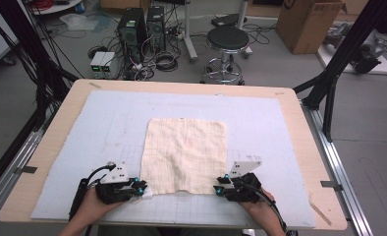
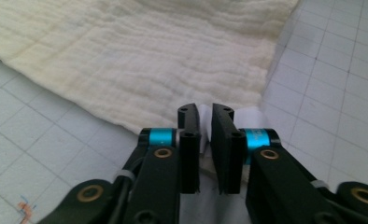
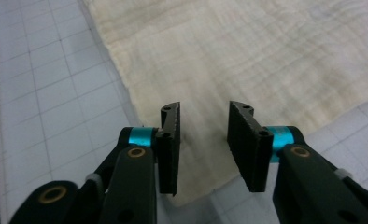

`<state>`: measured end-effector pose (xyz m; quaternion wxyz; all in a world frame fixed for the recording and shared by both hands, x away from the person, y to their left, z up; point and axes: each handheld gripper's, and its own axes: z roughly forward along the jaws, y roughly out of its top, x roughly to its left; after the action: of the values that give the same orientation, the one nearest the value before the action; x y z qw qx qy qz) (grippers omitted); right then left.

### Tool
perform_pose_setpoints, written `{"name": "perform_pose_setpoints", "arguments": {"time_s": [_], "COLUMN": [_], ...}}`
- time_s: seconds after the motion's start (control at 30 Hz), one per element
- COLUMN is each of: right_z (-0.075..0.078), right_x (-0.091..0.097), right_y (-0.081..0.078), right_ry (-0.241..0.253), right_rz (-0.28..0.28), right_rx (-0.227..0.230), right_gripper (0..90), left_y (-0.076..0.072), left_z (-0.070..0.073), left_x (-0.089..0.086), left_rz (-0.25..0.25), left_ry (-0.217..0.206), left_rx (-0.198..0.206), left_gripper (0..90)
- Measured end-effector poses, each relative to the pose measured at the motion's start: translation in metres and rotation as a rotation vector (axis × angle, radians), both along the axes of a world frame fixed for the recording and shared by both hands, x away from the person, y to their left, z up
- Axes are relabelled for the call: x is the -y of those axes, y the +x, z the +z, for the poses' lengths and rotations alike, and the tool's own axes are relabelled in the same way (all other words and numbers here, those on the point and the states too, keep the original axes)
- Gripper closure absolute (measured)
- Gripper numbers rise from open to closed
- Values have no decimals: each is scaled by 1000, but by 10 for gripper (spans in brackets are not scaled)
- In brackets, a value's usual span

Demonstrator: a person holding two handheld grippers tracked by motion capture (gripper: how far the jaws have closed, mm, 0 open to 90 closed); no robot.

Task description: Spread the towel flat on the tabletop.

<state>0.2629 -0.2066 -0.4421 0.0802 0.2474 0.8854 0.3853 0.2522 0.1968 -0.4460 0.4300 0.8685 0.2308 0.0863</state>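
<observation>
A cream, wrinkled cloth [image 1: 186,155] lies flat on the white gridded mat [image 1: 280,128] in the middle of the table. My left gripper [image 1: 145,189] sits at the cloth's near left corner. In the left gripper view its jaws [image 2: 205,116] stand almost together, with a white fold of the cloth [image 2: 140,56] pinched in the narrow gap. My right gripper [image 1: 218,189] is at the near right corner. In the right gripper view its jaws [image 3: 203,112] stand apart, one on each side of the cloth [image 3: 266,56] corner, which lies flat between them untouched.
The mat covers most of the wooden tabletop [image 1: 59,147]. Beyond the table's far edge are a black stool [image 1: 227,42], computer towers [image 1: 132,29] with cables and a cardboard box [image 1: 307,22]. Black frame posts [image 1: 329,83] stand at both sides.
</observation>
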Motion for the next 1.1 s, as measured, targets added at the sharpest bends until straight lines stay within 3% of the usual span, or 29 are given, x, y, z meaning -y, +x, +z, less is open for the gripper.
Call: {"name": "perform_pose_setpoints", "arguments": {"time_s": [0.17,0.33,0.5,0.77,0.93,1.1], "right_z": [0,1,2,6,10,10], "right_x": [0,0,-1,-3,-1,-1], "right_y": [1,3,2,-4,-10,-15], "right_ry": [6,22,20,28,50,41], "right_rz": [1,21,22,38,35,47], "right_rx": [-12,-57,-66,-61,-62,-62], "right_gripper": [764,871,881,882,882,882], "left_y": [1,0,-1,-5,-11,-17], "left_z": [1,2,3,8,9,10], "left_x": [-1,-2,-5,-19,-19,-23], "left_rz": [-2,-1,0,29,15,20], "left_ry": [2,5,7,-34,-26,-31], "left_rx": [1,8,9,15,25,25], "left_gripper": [873,882,884,885,885,885]}}
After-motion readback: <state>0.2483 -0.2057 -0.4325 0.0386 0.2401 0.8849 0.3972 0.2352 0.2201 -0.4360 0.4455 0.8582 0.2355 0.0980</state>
